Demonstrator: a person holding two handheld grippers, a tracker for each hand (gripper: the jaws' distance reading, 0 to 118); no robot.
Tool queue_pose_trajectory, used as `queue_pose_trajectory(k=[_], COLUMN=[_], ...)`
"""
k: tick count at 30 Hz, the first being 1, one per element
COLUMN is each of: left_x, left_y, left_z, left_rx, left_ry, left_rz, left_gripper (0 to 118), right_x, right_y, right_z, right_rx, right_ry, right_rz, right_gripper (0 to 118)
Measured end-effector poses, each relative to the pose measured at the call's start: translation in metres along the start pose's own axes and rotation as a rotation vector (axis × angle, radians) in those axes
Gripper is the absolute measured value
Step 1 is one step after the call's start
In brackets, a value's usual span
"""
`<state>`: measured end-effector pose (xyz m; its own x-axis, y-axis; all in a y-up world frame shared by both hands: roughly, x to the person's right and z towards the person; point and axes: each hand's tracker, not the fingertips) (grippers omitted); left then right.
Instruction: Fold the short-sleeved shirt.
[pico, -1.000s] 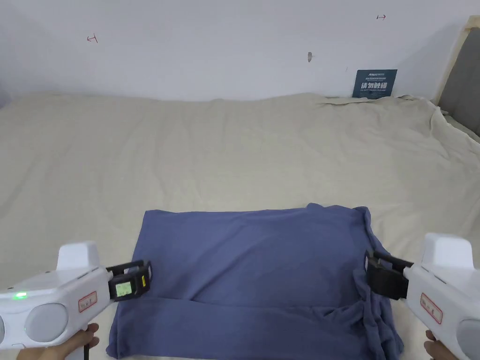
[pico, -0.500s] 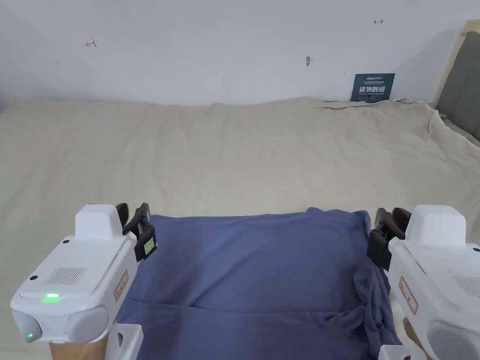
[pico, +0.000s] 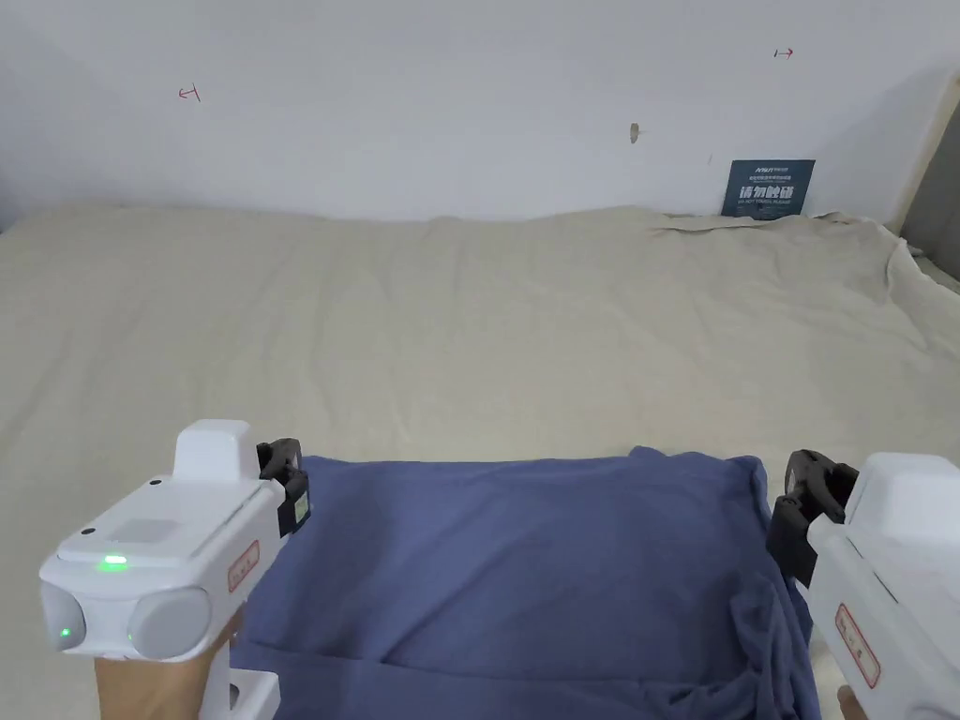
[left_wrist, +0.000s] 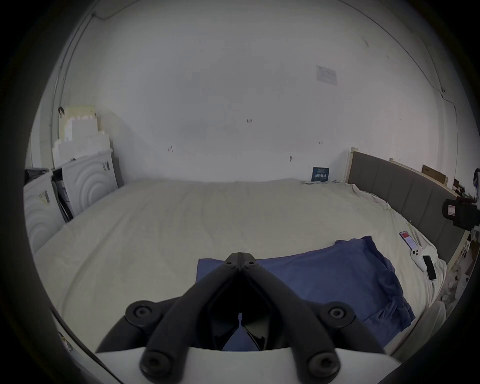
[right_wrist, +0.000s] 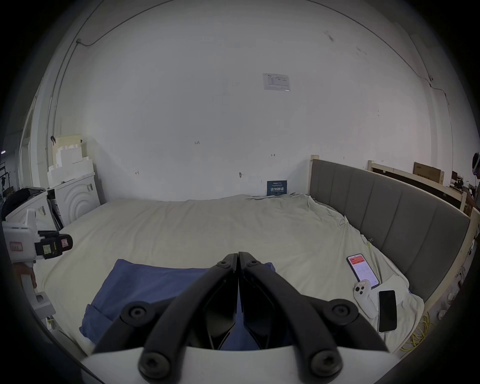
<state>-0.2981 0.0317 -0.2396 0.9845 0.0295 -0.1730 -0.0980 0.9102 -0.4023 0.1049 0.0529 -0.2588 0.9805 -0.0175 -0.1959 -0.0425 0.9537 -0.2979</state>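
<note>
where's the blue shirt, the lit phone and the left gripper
blue shirt (pico: 525, 553), head view, middle of the folded top panel
lit phone (right_wrist: 362, 270), right gripper view, middle of its screen
left gripper (left_wrist: 241, 263), left gripper view, where its closed tips meet

You have one blue shirt (pico: 525, 562) on the bed (pico: 469, 328), two grippers, left (pico: 286, 473) and right (pico: 797, 506), two phones (right_wrist: 362, 271) and one white controller (right_wrist: 362, 292) near its right edge.
</note>
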Motion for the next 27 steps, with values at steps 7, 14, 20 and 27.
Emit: queue_pose_trajectory(k=[7, 14, 20, 27], left_x=[-0.040, -0.063, -0.076, -0.082], left_y=[0.022, 0.022, 0.002, -0.021], left_z=[-0.099, -0.202, -0.264, -0.296], left_rx=[-0.177, -0.396, -0.545, -0.629], left_ry=[-0.013, 0.042, 0.070, 0.116], left_rz=[0.088, 0.074, 0.077, 0.043], left_gripper=[0, 27, 96, 83], right_x=[0.008, 0.019, 0.026, 0.033], right_y=[0.001, -0.007, -0.017, -0.026], right_z=[-0.039, -0.079, -0.099, -0.106], right_rx=[-0.034, -0.085, -0.132, -0.159], right_ry=[-0.004, -0.030, -0.049, -0.063], right_rz=[-0.008, -0.019, -0.026, -0.029], right_gripper=[1, 2, 2, 2])
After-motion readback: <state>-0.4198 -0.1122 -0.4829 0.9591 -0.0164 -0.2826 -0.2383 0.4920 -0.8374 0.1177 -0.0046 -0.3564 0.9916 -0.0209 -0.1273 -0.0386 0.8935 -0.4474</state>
